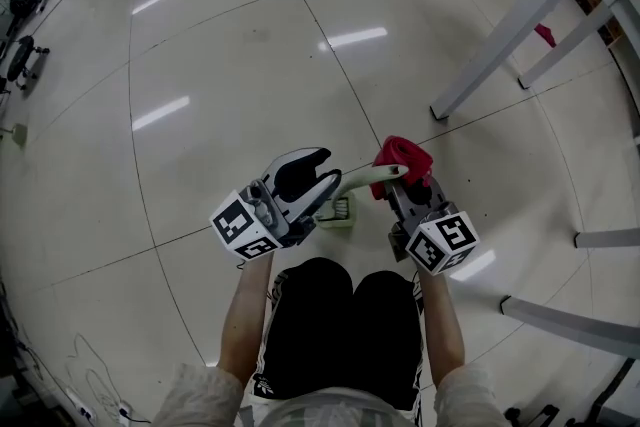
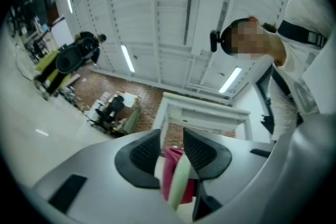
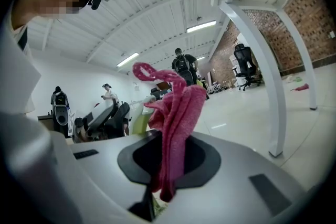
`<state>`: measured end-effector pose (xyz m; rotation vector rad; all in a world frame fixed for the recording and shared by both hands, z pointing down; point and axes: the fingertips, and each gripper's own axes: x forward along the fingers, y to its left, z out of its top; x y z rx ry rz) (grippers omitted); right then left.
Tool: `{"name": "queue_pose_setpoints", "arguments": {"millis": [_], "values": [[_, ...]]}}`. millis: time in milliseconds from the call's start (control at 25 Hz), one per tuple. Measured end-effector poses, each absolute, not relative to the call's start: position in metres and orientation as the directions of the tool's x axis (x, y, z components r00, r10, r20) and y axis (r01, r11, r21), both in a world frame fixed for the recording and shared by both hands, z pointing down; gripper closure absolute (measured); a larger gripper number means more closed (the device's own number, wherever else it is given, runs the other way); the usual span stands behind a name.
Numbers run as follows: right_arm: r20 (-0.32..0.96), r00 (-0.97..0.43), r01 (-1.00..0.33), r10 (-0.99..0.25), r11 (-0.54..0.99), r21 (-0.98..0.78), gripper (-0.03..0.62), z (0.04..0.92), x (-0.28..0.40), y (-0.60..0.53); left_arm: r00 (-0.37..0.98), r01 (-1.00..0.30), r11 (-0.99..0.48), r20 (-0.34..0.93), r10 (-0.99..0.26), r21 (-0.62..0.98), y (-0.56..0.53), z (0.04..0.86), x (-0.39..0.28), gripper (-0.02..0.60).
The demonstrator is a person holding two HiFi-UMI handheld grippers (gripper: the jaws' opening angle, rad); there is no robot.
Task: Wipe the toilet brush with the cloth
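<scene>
My left gripper (image 1: 322,185) is shut on the pale green handle of the toilet brush (image 1: 362,176). The handle runs right from its jaws to the red cloth (image 1: 404,156); the brush's pale end (image 1: 340,212) hangs below the grippers. In the left gripper view the handle (image 2: 181,182) stands between the pads of that gripper (image 2: 172,148), with the cloth (image 2: 170,173) just behind. My right gripper (image 1: 401,183) is shut on the cloth, which is bunched over the handle's end. In the right gripper view the cloth (image 3: 176,123) rises from the closed jaws of the gripper (image 3: 168,157), with the handle (image 3: 138,120) behind it.
The person's knees in black shorts (image 1: 340,325) are directly below the grippers. White table legs (image 1: 497,40) stand at the upper right, with more white frame bars (image 1: 575,323) at the lower right. A pink scrap (image 1: 545,35) lies under the table. Cables (image 1: 25,55) line the left edge.
</scene>
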<state>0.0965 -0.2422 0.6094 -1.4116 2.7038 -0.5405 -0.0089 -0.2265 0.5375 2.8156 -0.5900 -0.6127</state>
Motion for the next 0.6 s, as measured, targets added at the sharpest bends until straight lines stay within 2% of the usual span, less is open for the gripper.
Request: {"name": "queue_pose_setpoints", "arguments": {"millis": [40, 120, 200, 360, 600], "values": [[0.121, -0.574, -0.792, -0.81, 0.511, -0.333, 0.563, 0.61, 0.098, -0.243, 0.792, -0.415, -0.856, -0.34, -0.507, 0.31, -0.237, 0.542, -0.022, 0.464], [0.125, -0.547, -0.804, -0.828, 0.478, -0.354, 0.563, 0.612, 0.103, -0.244, 0.69, -0.548, -0.742, -0.293, -0.662, 0.385, -0.257, 0.554, -0.048, 0.578], [0.131, -0.52, -0.816, -0.844, 0.446, -0.367, 0.563, 0.615, 0.108, -0.246, 0.622, -0.624, -0.663, -0.251, -0.742, 0.414, -0.264, 0.564, -0.064, 0.578], [0.148, -0.479, -0.839, -0.865, 0.402, -0.367, 0.562, 0.623, 0.118, -0.248, 0.555, -0.738, -0.572, -0.159, -0.816, 0.358, -0.267, 0.583, -0.074, 0.578], [0.158, -0.444, -0.852, -0.882, 0.361, -0.379, 0.563, 0.631, 0.122, -0.249, 0.528, -0.771, -0.535, -0.124, -0.84, 0.347, -0.268, 0.598, -0.081, 0.578]]}}
